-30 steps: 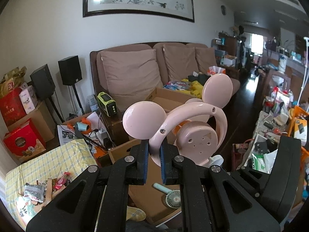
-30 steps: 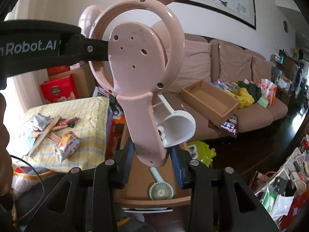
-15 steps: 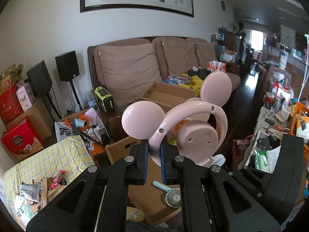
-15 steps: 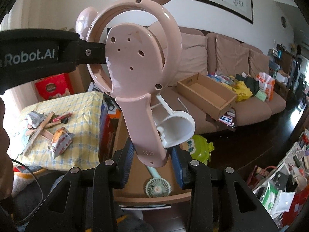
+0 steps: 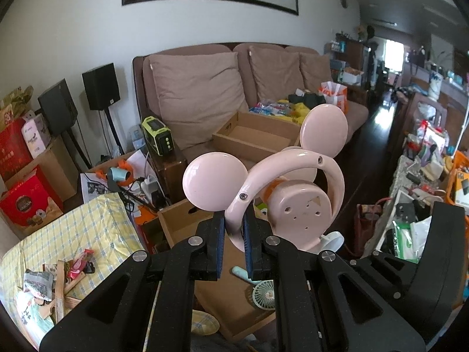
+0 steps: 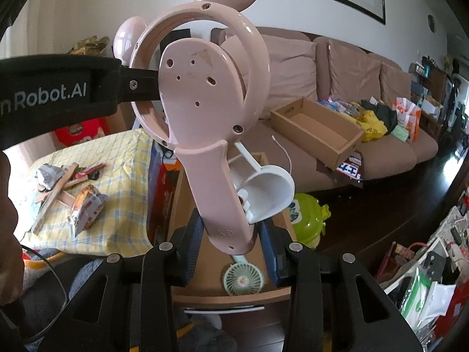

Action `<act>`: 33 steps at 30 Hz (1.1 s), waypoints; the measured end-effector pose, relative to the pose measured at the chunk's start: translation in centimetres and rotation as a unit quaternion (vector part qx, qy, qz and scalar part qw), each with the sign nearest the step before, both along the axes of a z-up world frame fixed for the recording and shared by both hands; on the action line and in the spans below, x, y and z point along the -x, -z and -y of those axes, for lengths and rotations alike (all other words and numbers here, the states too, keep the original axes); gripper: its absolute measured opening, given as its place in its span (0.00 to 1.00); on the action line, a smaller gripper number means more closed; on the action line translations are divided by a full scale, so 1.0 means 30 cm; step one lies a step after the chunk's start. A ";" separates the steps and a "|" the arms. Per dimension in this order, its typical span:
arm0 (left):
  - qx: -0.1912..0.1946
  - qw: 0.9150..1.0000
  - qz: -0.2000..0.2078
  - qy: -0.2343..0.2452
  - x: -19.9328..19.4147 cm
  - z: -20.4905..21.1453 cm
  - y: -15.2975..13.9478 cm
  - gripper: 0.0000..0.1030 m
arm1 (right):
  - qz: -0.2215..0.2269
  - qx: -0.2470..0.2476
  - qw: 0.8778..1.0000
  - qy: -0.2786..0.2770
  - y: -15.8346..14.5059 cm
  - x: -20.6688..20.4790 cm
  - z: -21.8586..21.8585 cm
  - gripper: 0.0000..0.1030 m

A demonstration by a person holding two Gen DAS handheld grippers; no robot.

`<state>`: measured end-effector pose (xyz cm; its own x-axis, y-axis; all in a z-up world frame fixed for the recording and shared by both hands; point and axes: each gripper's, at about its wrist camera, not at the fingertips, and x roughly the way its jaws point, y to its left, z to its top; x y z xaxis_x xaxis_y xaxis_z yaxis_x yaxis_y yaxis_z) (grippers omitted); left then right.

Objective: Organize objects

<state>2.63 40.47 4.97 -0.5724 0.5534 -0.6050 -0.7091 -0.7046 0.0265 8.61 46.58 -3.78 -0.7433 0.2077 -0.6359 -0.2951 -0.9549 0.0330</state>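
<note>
A pink hand fan with two round mouse ears (image 5: 296, 211) hangs in the air between both grippers. My left gripper (image 5: 234, 243) is shut on the fan's ring, just below one ear. In the right wrist view the same fan (image 6: 205, 102) stands upright, and my right gripper (image 6: 230, 243) is shut on the lower end of its handle. The left gripper (image 6: 58, 94) reaches in from the left there. A white cup-shaped part (image 6: 269, 193) sits behind the handle. Below lies an open cardboard box (image 6: 231, 296) with a mint green mini fan (image 6: 243, 275) in it.
A yellow checked cloth (image 6: 117, 170) with snack packets and wooden sticks lies to the left. A brown sofa (image 5: 205, 96) carries a second cardboard box (image 6: 316, 129) and bags. A green toy (image 6: 304, 217) sits on the dark floor. Cluttered bags fill the right side.
Both grippers have sunk a little with the pink fan, toward the box below. Neither grip has changed.
</note>
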 end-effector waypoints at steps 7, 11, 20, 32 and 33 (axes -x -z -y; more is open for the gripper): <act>0.004 1.000 0.015 -0.001 0.024 -0.003 0.037 0.10 | 0.010 0.006 1.000 -0.001 0.030 0.014 -0.004 0.37; 0.002 0.999 0.032 -0.006 0.051 -0.005 0.066 0.11 | 0.010 0.020 1.000 -0.003 0.047 0.019 -0.015 0.37; 0.010 0.999 0.047 -0.011 0.074 -0.012 0.115 0.11 | 0.025 0.026 0.999 -0.003 0.083 0.038 -0.018 0.37; 0.020 0.997 0.066 -0.019 0.100 -0.022 0.183 0.13 | 0.034 0.036 0.999 0.003 0.121 0.047 -0.035 0.38; 0.020 0.997 0.069 -0.019 0.103 -0.023 0.190 0.13 | 0.035 0.038 0.999 0.004 0.125 0.048 -0.038 0.38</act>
